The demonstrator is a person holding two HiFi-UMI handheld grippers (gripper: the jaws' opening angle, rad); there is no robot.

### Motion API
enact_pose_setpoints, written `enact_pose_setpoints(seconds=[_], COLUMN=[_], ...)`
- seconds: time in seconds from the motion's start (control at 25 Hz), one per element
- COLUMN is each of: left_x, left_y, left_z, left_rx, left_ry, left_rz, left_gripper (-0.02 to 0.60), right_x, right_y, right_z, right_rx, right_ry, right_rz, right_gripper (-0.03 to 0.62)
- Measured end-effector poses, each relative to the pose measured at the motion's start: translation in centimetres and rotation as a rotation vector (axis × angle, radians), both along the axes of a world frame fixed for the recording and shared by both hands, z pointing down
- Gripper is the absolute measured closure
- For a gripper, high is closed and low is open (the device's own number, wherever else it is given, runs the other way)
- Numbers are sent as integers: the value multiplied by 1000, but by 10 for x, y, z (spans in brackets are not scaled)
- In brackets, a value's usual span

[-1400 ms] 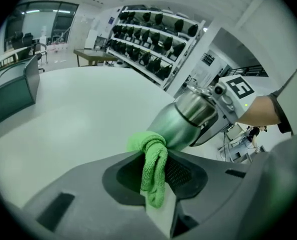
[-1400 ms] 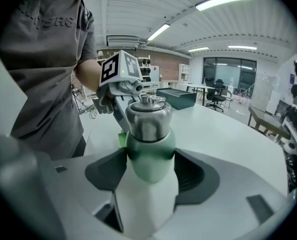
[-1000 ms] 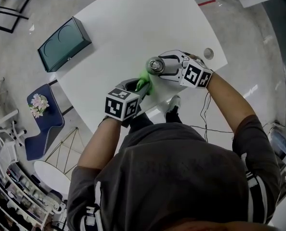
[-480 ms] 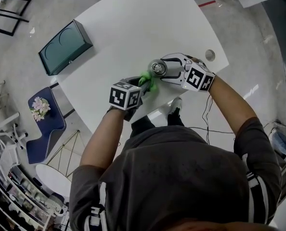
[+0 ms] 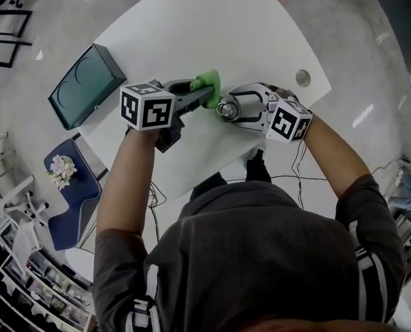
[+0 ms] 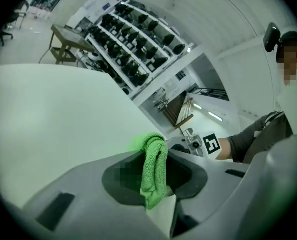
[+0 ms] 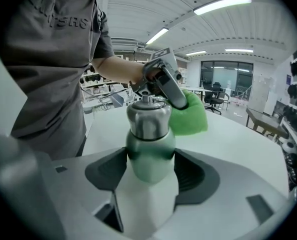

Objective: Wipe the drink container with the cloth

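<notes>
Both arms are out in front with elbows bent, bare below short grey sleeves. The left forearm (image 5: 122,178) runs up to the left gripper (image 5: 204,95), which points over toward the other one, its marker cube (image 5: 148,106) turned up to the head camera. Its jaws are pinched tight on a green cloth (image 6: 154,166), with a wad of it bunched past the tips. The right forearm (image 5: 333,154) comes in from the right, and the right gripper (image 5: 232,109) points back at the left one, jaws clamped on either side of the drink container (image 7: 149,144), just under its metal neck. The two sets of tips sit near each other, the left one a bit farther from the body.
</notes>
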State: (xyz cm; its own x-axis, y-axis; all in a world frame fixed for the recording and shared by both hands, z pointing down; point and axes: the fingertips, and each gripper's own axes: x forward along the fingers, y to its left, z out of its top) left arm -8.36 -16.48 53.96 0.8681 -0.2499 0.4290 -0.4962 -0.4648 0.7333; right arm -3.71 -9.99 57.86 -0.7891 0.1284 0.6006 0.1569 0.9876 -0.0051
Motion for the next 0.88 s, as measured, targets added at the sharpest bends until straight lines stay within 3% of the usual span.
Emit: enact_pose_setpoints(seconds=[0.12,0.32,0.6,0.64,0.76,0.8,0.88], left_x=[20,25,21,23,33,39,50], left_y=[-5,-8,-6,-8,-17,-16,-11], left_z=[16,51,65,52,-2,-12,-12], left_rx=[-35,-31,103,110,91,93,103], left_ry=[-4,-133,-309,-277,-69,-41,-64], left_rz=[66,108,176,180,160,179,237], left_gripper=[491,492,494,494,494,493,492], right_x=[1,1,1,0,0,1,2], right_y=[0,1,2,2,1,1,2], right_z=[0,1,1,1,0,0,0], right_rx=[-7,-15,-16,-16,-15,-14,-14], right_ry=[6,15,24,25,28,28,31], right_rz=[-2,-5,-3,-2,-5,-4,-1], right_gripper=[306,306,306,306,306,306,306])
